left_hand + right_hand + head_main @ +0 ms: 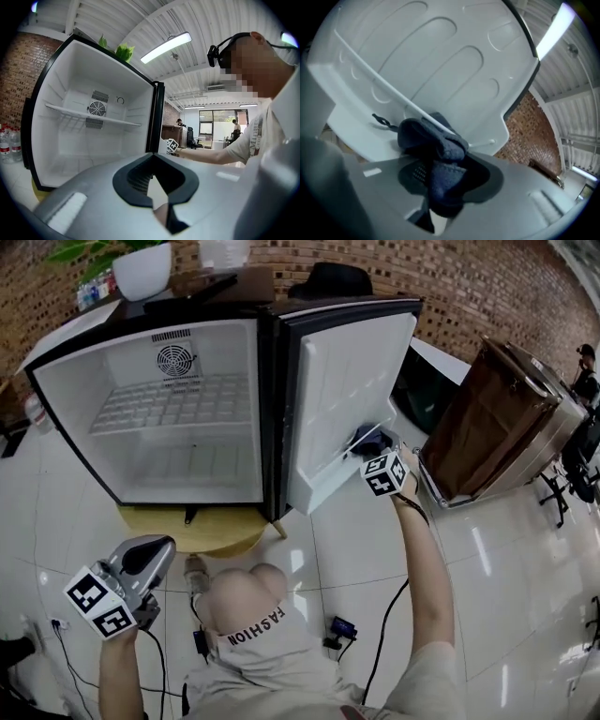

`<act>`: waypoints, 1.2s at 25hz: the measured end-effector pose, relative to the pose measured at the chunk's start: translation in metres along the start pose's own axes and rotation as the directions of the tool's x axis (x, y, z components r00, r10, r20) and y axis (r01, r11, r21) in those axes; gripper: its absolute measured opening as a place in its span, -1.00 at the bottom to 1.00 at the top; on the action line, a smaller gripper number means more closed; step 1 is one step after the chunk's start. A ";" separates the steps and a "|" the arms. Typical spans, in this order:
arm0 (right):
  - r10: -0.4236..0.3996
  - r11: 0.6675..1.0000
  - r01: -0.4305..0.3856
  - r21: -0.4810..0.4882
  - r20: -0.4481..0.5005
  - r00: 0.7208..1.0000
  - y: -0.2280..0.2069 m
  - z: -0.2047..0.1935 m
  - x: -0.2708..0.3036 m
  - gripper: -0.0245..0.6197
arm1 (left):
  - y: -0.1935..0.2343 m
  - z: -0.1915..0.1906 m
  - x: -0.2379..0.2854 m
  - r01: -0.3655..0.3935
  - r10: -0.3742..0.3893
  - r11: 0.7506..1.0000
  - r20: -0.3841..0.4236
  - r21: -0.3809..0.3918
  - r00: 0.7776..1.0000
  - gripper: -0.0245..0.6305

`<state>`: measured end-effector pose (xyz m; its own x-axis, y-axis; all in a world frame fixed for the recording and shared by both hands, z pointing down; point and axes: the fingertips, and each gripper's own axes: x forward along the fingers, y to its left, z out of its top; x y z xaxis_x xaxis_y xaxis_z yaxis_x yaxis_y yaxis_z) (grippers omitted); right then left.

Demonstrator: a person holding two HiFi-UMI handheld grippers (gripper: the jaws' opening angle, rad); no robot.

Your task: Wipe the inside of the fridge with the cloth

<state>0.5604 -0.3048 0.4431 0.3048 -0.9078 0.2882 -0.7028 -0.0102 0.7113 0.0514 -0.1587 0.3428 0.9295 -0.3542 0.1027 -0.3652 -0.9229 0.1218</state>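
The white mini fridge (66, 395) stands open on a low stool, with a wire shelf (173, 404) inside and a fan grille on its back wall. Its door (347, 371) swings out to the right. My right gripper (373, 448) is shut on a dark blue cloth (368, 439) and holds it against the door's lower shelf rail. In the right gripper view the bunched cloth (436, 150) fills the jaws of the right gripper (440, 180) and touches the door liner (422, 61). My left gripper (152, 554) hangs low at the left, shut and empty. The left gripper (157, 190) faces the fridge's inside (70, 136).
A yellow round stool (211, 535) carries the fridge. A brown wooden cabinet (492, 423) lies tilted at the right. Cables and a small plug (339, 627) lie on the tiled floor. A white plant pot (142, 270) sits on top. Water bottles (5, 147) stand at the left.
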 end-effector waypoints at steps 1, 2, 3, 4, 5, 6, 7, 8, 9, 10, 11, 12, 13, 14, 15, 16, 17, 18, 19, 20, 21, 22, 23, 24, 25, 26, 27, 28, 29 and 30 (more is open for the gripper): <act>-0.007 1.000 0.007 0.003 -0.010 1.000 -0.002 -0.004 -0.001 -0.48 | 0.000 0.002 0.001 0.005 -0.005 1.000 0.001 0.003 1.000 -0.93; -0.014 1.000 0.014 0.006 -0.020 1.000 -0.004 -0.007 -0.003 -0.48 | 0.000 0.005 0.001 0.010 -0.010 1.000 0.003 0.007 1.000 -0.93; -0.019 1.000 0.019 0.007 -0.031 0.999 -0.005 -0.010 -0.005 -0.48 | -0.001 0.009 0.001 0.015 -0.015 1.000 0.006 0.011 1.000 -0.93; -0.023 1.000 0.024 0.007 -0.042 0.999 -0.007 -0.012 -0.009 -0.48 | -0.001 0.013 0.001 0.018 -0.018 1.000 0.010 0.016 1.000 -0.93; -0.024 1.000 0.025 0.009 -0.050 0.998 -0.009 -0.013 -0.015 -0.48 | -0.002 0.017 0.000 0.019 -0.019 1.000 0.014 0.020 1.000 -0.93; -0.021 1.000 0.021 0.014 -0.058 0.998 -0.011 -0.016 -0.023 -0.48 | -0.003 0.019 -0.001 0.020 -0.020 1.000 0.015 0.020 1.000 -0.93; -0.009 1.000 0.010 0.021 -0.068 0.998 -0.010 -0.021 -0.036 -0.48 | -0.005 0.020 -0.003 0.020 -0.021 1.000 0.009 0.016 1.000 -0.93; 0.013 0.999 -0.011 0.033 -0.081 0.997 -0.007 -0.029 -0.053 -0.48 | -0.006 0.019 -0.006 0.021 -0.021 1.000 -0.001 0.010 1.000 -0.93; 0.045 0.998 -0.040 0.052 -0.092 0.995 -0.002 -0.037 -0.069 -0.48 | -0.006 0.018 -0.009 0.021 -0.021 1.000 -0.014 0.009 1.000 -0.93; 0.083 0.994 -0.076 0.074 -0.097 0.992 0.004 -0.043 -0.084 -0.48 | -0.004 0.018 -0.011 0.021 -0.021 1.000 -0.025 0.018 0.999 -0.93; 0.123 0.989 -0.114 0.095 -0.097 0.988 0.011 -0.045 -0.097 -0.48 | -0.001 0.019 -0.014 0.021 -0.020 0.999 -0.034 0.035 0.999 -0.93; 0.158 0.983 -0.147 0.109 -0.096 0.983 0.017 -0.047 -0.110 -0.48 | 0.003 0.018 -0.016 0.018 -0.016 0.999 -0.042 0.049 0.999 -0.93; 0.186 0.978 -0.175 0.117 -0.095 0.978 0.024 -0.050 -0.125 -0.48 | 0.007 0.016 -0.017 0.012 -0.009 0.998 -0.048 0.054 0.999 -0.93; 0.208 0.973 -0.197 0.120 -0.095 0.973 0.029 -0.055 -0.140 -0.48 | 0.010 0.012 -0.016 0.007 -0.004 0.999 -0.053 0.052 0.999 -0.93; 0.226 0.969 -0.214 0.126 -0.090 0.970 0.033 -0.060 -0.156 -0.48 | 0.012 0.008 -0.013 0.003 -0.001 0.999 -0.056 0.047 0.998 -0.93; 0.239 0.964 -0.227 0.137 -0.077 0.968 0.037 -0.062 -0.173 -0.48 | 0.012 0.004 -0.010 0.000 0.002 0.999 -0.057 0.041 0.998 -0.93; 0.248 0.959 -0.237 0.154 -0.052 0.967 0.039 -0.062 -0.190 -0.48 | 0.011 0.001 -0.007 -0.003 0.005 0.999 -0.055 0.036 0.998 -0.93; 0.254 0.954 -0.247 0.172 -0.017 0.967 0.041 -0.058 -0.207 -0.48 | 0.007 0.000 -0.004 -0.005 0.007 0.999 -0.052 0.032 0.999 -0.93; 0.257 0.948 -0.256 0.191 0.025 0.966 0.043 -0.050 -0.224 -0.48 | 0.002 0.000 -0.002 -0.006 0.008 1.000 -0.047 0.029 0.999 -0.93; 0.257 0.942 -0.266 0.206 0.070 0.964 0.046 -0.040 -0.241 -0.48 | -0.003 0.001 0.001 -0.006 0.007 1.000 -0.039 0.028 0.999 -0.93; 0.254 0.937 -0.275 0.217 0.118 0.960 0.050 -0.028 -0.258 -0.48 | -0.009 0.002 0.003 -0.003 0.004 1.000 -0.030 0.030 1.000 -0.93; 0.249 0.932 -0.283 0.225 0.169 0.954 0.054 -0.014 -0.272 -0.48 | -0.013 0.005 0.004 0.003 -0.002 0.999 -0.019 0.034 1.000 -0.93; 0.242 0.927 -0.293 0.233 0.222 0.945 0.058 0.001 -0.285 -0.48 | -0.017 0.007 0.005 0.007 -0.007 0.999 -0.007 0.041 1.000 -0.93; 0.234 0.921 -0.304 0.245 0.276 0.932 0.062 0.017 -0.296 -0.48 | -0.018 0.010 0.005 0.009 -0.010 0.999 0.006 0.049 1.000 -0.93; 0.226 0.911 -0.318 0.263 0.328 0.917 0.067 0.033 -0.305 -0.48 | -0.017 0.012 0.003 0.009 -0.010 0.998 0.020 0.056 1.000 -0.93; 0.217 0.898 -0.335 0.285 0.374 0.902 0.071 0.048 -0.314 -0.47 | -0.016 0.015 0.000 0.007 -0.009 0.998 0.034 0.061 0.999 -0.93; 0.210 0.885 -0.352 0.303 0.413 0.886 0.075 0.063 -0.322 -0.48 | -0.015 0.018 -0.003 0.003 -0.006 0.998 0.050 0.065 0.999 -0.93; 0.205 0.877 -0.366 0.312 0.446 0.871 0.080 0.076 -0.330 -0.47 | -0.015 0.021 -0.007 -0.001 -0.004 0.998 0.066 0.066 0.998 -0.93; 0.202 0.873 -0.375 0.311 0.471 0.859 0.083 0.088 -0.338 -0.47 | -0.016 0.025 -0.011 -0.004 -0.001 0.998 0.083 0.064 0.997 -0.93; 0.201 0.874 -0.380 0.301 0.489 0.849 0.087 0.099 -0.346 -0.47 | -0.018 0.028 -0.016 -0.007 0.001 0.998 0.103 0.059 0.995 -0.93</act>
<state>0.3303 -0.0336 0.3416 -0.1963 -0.9777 0.0742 -0.9242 0.2097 0.3192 0.0451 -0.1405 0.3115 0.9297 -0.3684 0.0008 -0.3677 -0.9278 0.0628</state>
